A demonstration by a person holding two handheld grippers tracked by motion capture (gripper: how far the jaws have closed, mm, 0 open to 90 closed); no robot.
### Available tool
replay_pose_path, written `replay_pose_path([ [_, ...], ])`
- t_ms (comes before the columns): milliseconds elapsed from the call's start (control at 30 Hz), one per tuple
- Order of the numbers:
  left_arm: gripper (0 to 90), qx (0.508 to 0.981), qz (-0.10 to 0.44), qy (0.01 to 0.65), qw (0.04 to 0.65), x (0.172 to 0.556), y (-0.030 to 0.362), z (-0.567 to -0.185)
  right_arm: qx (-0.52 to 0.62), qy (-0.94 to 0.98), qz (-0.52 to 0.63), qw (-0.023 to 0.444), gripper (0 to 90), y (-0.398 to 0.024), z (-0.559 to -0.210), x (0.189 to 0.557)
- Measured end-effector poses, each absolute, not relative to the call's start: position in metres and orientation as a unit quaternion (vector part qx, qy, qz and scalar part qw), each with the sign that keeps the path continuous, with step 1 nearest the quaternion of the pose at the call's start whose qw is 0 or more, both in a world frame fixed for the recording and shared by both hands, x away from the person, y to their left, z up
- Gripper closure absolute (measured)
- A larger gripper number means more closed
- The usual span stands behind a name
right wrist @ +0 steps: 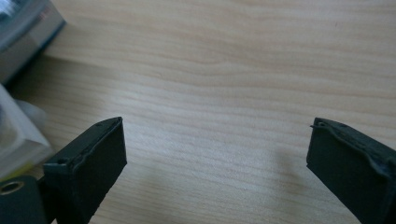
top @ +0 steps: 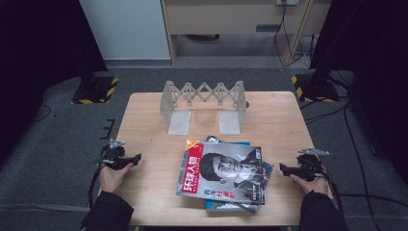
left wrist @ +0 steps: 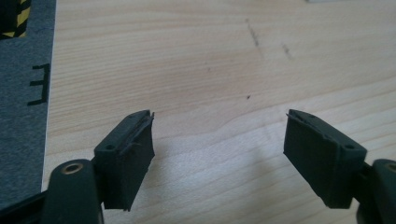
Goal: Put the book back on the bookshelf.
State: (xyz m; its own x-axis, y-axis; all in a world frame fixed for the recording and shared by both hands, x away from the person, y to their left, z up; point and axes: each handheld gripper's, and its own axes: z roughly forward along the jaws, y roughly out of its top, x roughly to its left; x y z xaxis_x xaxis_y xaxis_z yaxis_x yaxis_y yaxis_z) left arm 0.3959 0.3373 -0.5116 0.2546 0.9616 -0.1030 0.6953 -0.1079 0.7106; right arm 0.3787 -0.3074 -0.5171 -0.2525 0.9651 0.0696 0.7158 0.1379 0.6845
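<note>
A stack of magazines [top: 223, 171] lies at the front middle of the wooden table [top: 279, 120]; the top one has a red title and a black-and-white portrait cover. Beneath it a blue-edged book [top: 226, 206] sticks out. My left gripper [top: 138, 158] hovers at the table's left edge, pointing right, open with nothing between its jaws [left wrist: 219, 140]. My right gripper [top: 282, 168] is near the right edge, pointing left toward the stack, also open and empty [right wrist: 217, 144]. In the right gripper view, the edges of the stack [right wrist: 18, 37] lie at the left.
An expandable grey bookend rack [top: 204, 96] with two white base plates stands at the back of the table. Black stands with yellow-striped bases [top: 96, 89] sit on the floor at both back corners. Cables run across the grey carpet at the right.
</note>
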Motion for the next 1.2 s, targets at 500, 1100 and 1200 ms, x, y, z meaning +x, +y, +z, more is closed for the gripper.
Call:
replay_pose_path([
  [500, 25.2, 0.696, 0.199, 0.564, 0.397, 0.381, 0.320, -0.487, 0.574, 0.708, 0.356, 0.207, 5.7, -0.302, -0.486, 0.377],
  [1100, 17.6, 0.713, 0.169, 0.530, 0.427, 0.371, 0.291, -0.476, 0.550, 0.700, 0.399, 0.222, 6.4, -0.289, -0.450, 0.370],
  [1200, 16.2, 0.715, 0.179, 0.529, 0.421, 0.369, 0.288, -0.473, 0.545, 0.703, 0.396, 0.228, 6.5, -0.285, -0.445, 0.370],
])
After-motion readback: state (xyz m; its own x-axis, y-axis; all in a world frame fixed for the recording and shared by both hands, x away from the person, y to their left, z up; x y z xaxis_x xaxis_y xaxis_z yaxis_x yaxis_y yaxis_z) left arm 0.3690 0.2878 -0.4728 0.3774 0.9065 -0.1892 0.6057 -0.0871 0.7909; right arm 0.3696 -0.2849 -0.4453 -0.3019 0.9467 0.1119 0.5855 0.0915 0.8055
